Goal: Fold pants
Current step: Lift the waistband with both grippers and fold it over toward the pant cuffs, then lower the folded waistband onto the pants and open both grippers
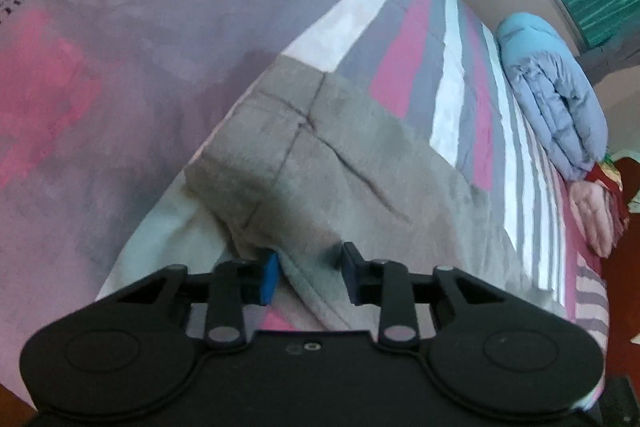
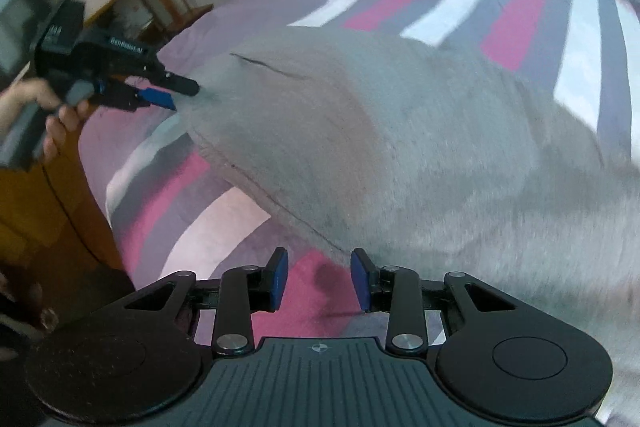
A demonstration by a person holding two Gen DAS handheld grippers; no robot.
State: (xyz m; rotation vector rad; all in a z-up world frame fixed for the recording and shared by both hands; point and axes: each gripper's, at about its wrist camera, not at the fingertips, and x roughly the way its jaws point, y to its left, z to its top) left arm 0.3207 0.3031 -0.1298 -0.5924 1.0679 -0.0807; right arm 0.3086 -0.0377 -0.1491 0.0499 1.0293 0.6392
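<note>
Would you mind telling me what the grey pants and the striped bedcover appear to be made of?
Grey pants: probably soft fleece or brushed knit; matte, fuzzy nap, stitched seams. Striped bedcover: likely woven cotton, smooth and matte, with printed pink, grey and white stripes and fine wrinkles.

The black two-finger left gripper (image 1: 310,277), gripped by a bare hand (image 2: 60,115), and the black right gripper (image 2: 319,281) both stand with jaws parted at the grey fleece pants' (image 2: 380,131) edge

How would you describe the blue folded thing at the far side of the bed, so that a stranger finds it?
Look along the striped bed cover to its far edge, by the wall. There lies a puffy blue folded quilt. Beside it lies a pink bundle; only the quilt is blue.
</note>
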